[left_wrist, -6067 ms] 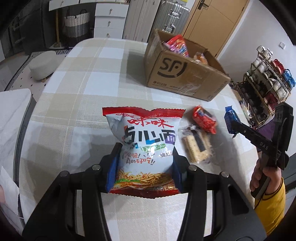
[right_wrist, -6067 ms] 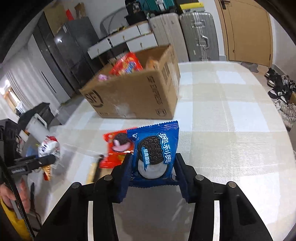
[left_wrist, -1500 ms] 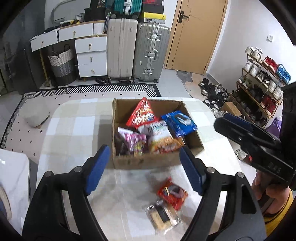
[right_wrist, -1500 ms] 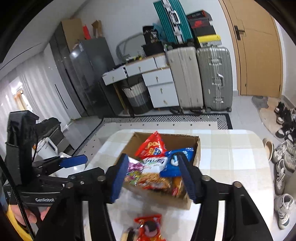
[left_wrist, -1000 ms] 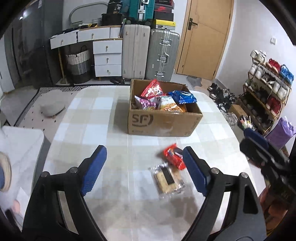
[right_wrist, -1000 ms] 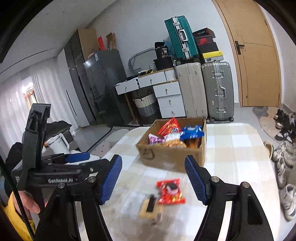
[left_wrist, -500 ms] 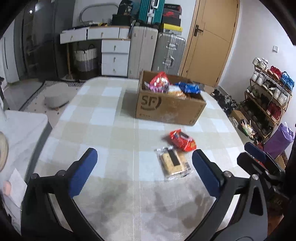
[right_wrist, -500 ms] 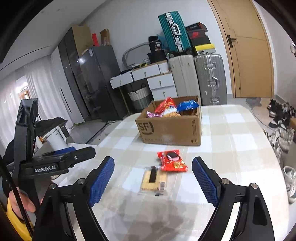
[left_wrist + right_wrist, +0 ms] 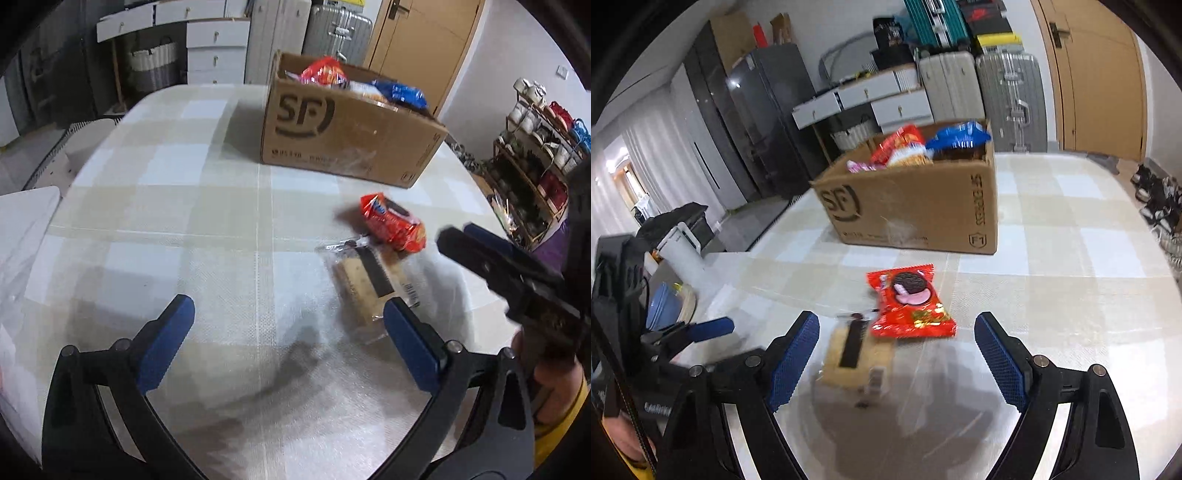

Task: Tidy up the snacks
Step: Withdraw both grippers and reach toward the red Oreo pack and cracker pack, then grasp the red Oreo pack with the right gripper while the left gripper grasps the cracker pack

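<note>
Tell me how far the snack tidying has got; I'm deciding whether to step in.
Done: several packs sit in the box. In hand: nothing; the left tool and right tool are open above the table. Left: the red pack and the clear biscuit pack.

A matt woven cloth (image 9: 207, 206) in pale checks is covering the table, and at twelve o'clock on it a rough brown cardboard box (image 9: 347, 133) is showing strips of shiny clear tape on its front. At about two o'clock in the left wrist view a glossy red foil packet (image 9: 393, 223) is catching the light, and touching it a clear, crinkly plastic wrapper (image 9: 369, 284) is glinting over pale biscuits. The left gripper (image 9: 284, 321) and right gripper (image 9: 897, 343) are showing smooth black plastic arms with metal rivets and ribbed blue rubbery pads (image 9: 792, 358).
</note>
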Demonstrator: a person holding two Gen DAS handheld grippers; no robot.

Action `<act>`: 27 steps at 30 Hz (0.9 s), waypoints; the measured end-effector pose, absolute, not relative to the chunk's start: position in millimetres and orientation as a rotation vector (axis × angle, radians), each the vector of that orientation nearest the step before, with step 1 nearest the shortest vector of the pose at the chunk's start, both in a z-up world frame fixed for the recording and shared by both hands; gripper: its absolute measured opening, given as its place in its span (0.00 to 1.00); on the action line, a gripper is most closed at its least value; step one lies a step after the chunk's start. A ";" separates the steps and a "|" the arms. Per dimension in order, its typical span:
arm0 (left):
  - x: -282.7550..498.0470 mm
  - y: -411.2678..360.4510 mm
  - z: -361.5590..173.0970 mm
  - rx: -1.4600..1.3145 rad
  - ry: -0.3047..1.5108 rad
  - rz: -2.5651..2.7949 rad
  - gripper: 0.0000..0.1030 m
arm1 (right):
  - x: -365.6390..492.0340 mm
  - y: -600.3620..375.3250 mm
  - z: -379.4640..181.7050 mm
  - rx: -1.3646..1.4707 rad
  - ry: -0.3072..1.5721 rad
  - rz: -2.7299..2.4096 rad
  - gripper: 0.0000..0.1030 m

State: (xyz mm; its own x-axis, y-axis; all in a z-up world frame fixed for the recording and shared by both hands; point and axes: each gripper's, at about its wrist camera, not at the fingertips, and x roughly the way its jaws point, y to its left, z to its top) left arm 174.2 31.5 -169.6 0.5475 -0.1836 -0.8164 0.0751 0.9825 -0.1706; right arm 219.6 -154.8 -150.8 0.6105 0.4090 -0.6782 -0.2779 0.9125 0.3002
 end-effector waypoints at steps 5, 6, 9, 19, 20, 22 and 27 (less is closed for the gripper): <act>191.3 30.3 -188.1 -0.115 1.021 -0.150 0.99 | 258.7 -150.3 -171.7 0.177 0.880 0.409 0.85; 193.6 30.4 -191.4 -0.119 1.028 -0.152 0.99 | 265.5 -147.7 -175.3 0.170 0.888 0.415 0.85; 199.0 29.8 -197.7 -0.123 1.035 -0.160 0.99 | 276.5 -138.6 -182.4 0.131 0.899 0.426 0.85; 208.4 26.4 -207.4 -0.105 1.067 -0.160 0.99 | 285.4 -125.3 -202.4 0.084 0.933 0.451 0.50; 208.7 25.8 -207.0 -0.104 1.070 -0.158 0.99 | 285.5 -128.2 -202.9 0.103 0.932 0.454 0.46; 205.0 25.7 -204.5 -0.105 1.069 -0.151 0.99 | 284.7 -134.4 -203.9 0.156 0.930 0.466 0.45; 196.3 20.9 -195.1 -0.078 1.056 -0.131 0.99 | 267.4 -153.1 -194.3 0.241 0.839 0.487 0.45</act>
